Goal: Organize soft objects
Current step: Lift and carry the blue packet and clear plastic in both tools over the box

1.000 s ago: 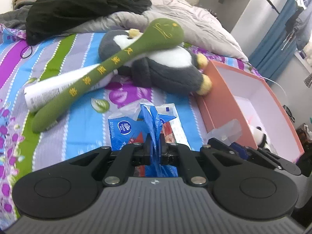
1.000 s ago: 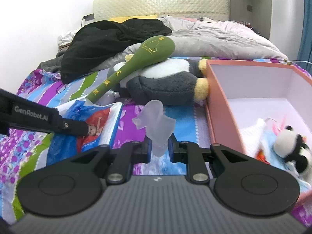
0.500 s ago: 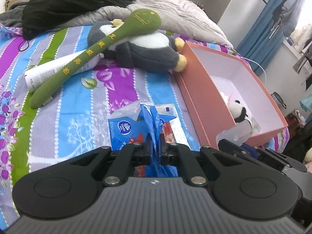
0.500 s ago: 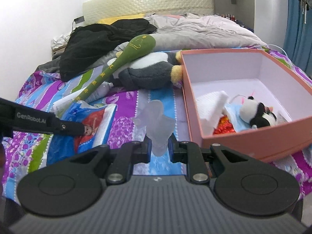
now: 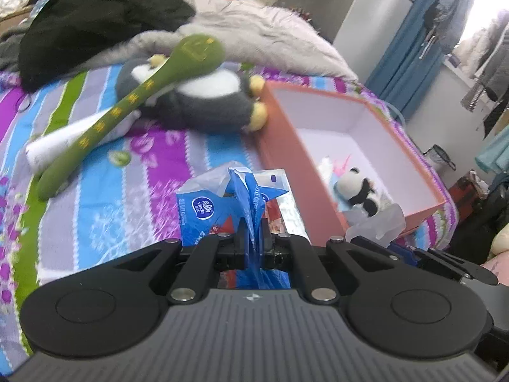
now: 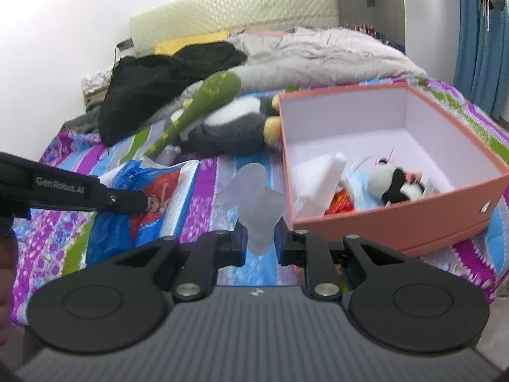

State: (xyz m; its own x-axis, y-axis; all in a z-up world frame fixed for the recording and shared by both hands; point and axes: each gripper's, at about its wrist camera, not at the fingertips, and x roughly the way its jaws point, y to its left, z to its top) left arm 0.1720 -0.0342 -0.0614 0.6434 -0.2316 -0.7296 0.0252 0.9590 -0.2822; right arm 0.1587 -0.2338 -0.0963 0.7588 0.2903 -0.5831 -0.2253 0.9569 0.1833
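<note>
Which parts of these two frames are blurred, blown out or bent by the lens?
Left wrist view: the green plush stick and penguin plush are smeared by motion, the window at top right is blown out, and the pink box bows with fisheye curvature. Right wrist view: softer overall, the panda toy is blurred, and the white wall is washed bright.

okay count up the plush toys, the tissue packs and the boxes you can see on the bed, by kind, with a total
Plush toys: 3: grey penguin, green club, small panda in the box.
Tissue packs: 1: blue pack, pinched in the left tool.
Boxes: 1: orange box.
Total: 5.
</note>
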